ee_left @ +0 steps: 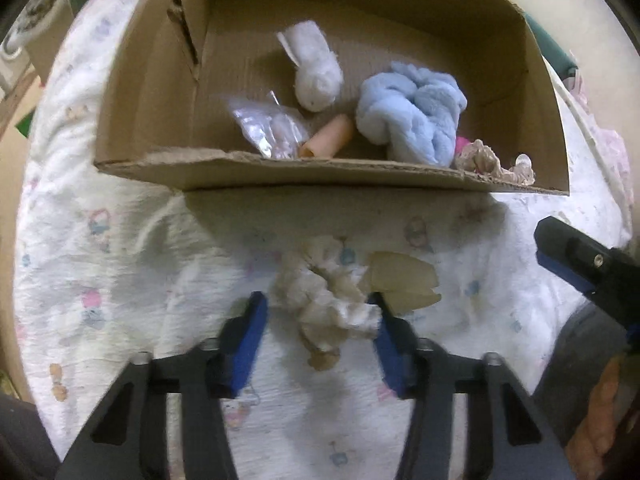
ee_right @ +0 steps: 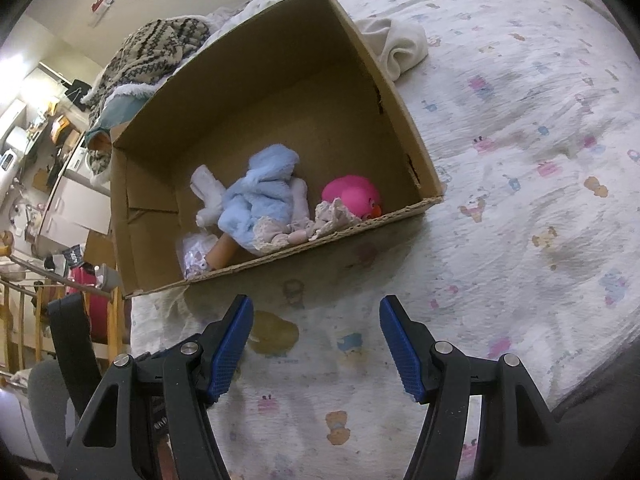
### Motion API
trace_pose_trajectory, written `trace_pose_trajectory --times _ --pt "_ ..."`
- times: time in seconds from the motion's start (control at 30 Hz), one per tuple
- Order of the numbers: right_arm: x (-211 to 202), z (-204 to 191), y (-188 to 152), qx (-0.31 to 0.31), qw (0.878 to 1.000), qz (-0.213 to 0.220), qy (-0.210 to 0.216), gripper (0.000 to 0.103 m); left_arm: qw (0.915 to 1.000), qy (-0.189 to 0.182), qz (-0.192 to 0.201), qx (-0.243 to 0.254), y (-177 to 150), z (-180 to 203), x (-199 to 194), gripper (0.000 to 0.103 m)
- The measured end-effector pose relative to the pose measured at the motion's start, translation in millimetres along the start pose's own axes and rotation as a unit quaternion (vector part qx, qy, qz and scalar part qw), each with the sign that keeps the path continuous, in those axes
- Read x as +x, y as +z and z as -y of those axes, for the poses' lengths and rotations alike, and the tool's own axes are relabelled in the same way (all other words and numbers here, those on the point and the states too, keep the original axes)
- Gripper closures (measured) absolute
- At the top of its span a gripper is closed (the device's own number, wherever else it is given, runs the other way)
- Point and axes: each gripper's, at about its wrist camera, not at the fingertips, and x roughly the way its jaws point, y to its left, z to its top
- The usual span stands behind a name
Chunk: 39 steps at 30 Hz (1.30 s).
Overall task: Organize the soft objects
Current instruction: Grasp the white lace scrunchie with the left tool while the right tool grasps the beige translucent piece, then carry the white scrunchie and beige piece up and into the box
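- Scrunchie (ee_left: 326, 312), cream and crumpled, lies on the printed bedsheet (ee_left: 120, 280) just in front of the box (ee_left: 320, 172), outside it.
- The left gripper (ee_left: 320, 312) points steeply down over it. Its jaws bracket the scrunchie: the right pad (ee_left: 386, 336) looks to touch the fabric's edge, while a slim gap shows at the left pad (ee_left: 250, 336), so this is not yet a firm grasp.
- A pale, translucent yellowish piece (ee_left: 404, 280) lies touching the scrunchie on its right, just past the right pad.
- The right gripper (ee_right: 316, 344) hovers over bare sheet near the box's front corner, jaws released and holding nothing.
- Already in the box: a blue plush (ee_right: 260, 196), a white plush (ee_left: 316, 68), a pink toy (ee_right: 352, 196), a lacy scrunchie (ee_left: 488, 160), a small plastic bag (ee_left: 264, 128) and a peach tube (ee_left: 328, 142).
- Risks, as I judge them:
  - The pads may pinch the sheet along with the scrunchie, since the fabric sits flat on soft bedding; a lift would then drag the sheet.
  - The right pad could catch the yellowish piece and carry it along.
  - Gripping only a loose ruffle could let the scrunchie slip out on the way over the box's front wall.
  - A low carry could snag that wall's ragged edge.
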Motion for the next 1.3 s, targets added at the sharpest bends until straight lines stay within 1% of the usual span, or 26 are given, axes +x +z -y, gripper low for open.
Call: trace_pose_trajectory --times 0.03,0.1,0.13,0.2,0.27,0.37,0.43,0.57,0.73,0.77,0.8,0.87,0.9,0.93,1.0,1.03,1.23,1.3 --pt "2 -1 0 -0.001 1.0 -0.003 0.0 0.034 1.0 -0.006 -0.005 0.004 1 1 3 0.08" --pt "6 -2 0 -0.004 1.0 -0.009 -0.002 0.034 0.9999 -0.004 -0.001 0.013 1 5 2 0.085" --pt "8 -3 0 -0.006 1.0 -0.013 -0.002 0.034 0.9998 -0.003 0.004 0.018 2 7 0 0.093" --pt "14 -4 -1 -0.009 1.0 -0.024 0.002 0.034 0.9997 -0.002 0.012 0.02 1 6 -6 0.094" --pt "23 -6 -2 -0.01 0.999 -0.043 0.014 0.034 0.9998 0.006 0.014 0.01 -1 -2 -13 0.096" --pt "43 -12 -3 -0.008 0.996 -0.084 0.037 0.034 0.9998 0.014 0.012 -0.009 -3 -12 -18 0.096" --pt "55 -19 -4 -0.017 0.994 -0.105 0.038 0.034 0.9995 0.019 0.017 -0.016 -3 -17 -25 0.096" --pt "76 -33 -9 -0.034 0.99 -0.133 0.027 0.034 0.9986 0.035 0.026 -0.029 -4 -25 -35 0.096" --pt "95 -55 -14 -0.081 0.987 -0.135 -0.029 0.034 0.9979 0.041 0.03 -0.039 -6 -37 -44 0.096" --pt "97 -60 -16 -0.093 0.986 -0.134 -0.042 0.035 0.9978 0.044 0.031 -0.04 -6 -38 -46 0.096" --pt "99 -65 -17 -0.106 0.984 -0.132 -0.056 0.038 0.9975 0.047 0.034 -0.039 -6 -40 -48 0.096" --pt "103 -72 -23 -0.138 0.978 -0.126 -0.089 0.059 0.9973 0.052 0.037 -0.038 -5 -41 -51 0.096" --pt "104 -74 -25 -0.148 0.977 -0.123 -0.096 0.062 0.9972 0.052 0.038 -0.038 -5 -38 -48 0.096" --pt "103 -76 -27 -0.155 0.976 -0.118 -0.097 0.065 0.9972 0.052 0.04 -0.036 -5 -38 -49 0.096" --pt "98 -77 -29 -0.162 0.976 -0.109 -0.097 0.085 0.997 0.055 0.043 -0.032 -5 -35 -50 0.096" --pt "94 -75 -28 -0.156 0.978 -0.104 -0.086 0.091 0.9969 0.058 0.045 -0.029 -5 -34 -50 0.096" --pt "71 -69 -26 -0.133 0.986 -0.092 -0.031 0.092 0.9958 0.061 0.061 -0.03 -7 -33 -61 0.096" --pt "60 -69 -25 -0.133 0.987 -0.083 -0.024 0.092 0.9954 0.062 0.065 -0.034 -9 -34 -66 0.096"
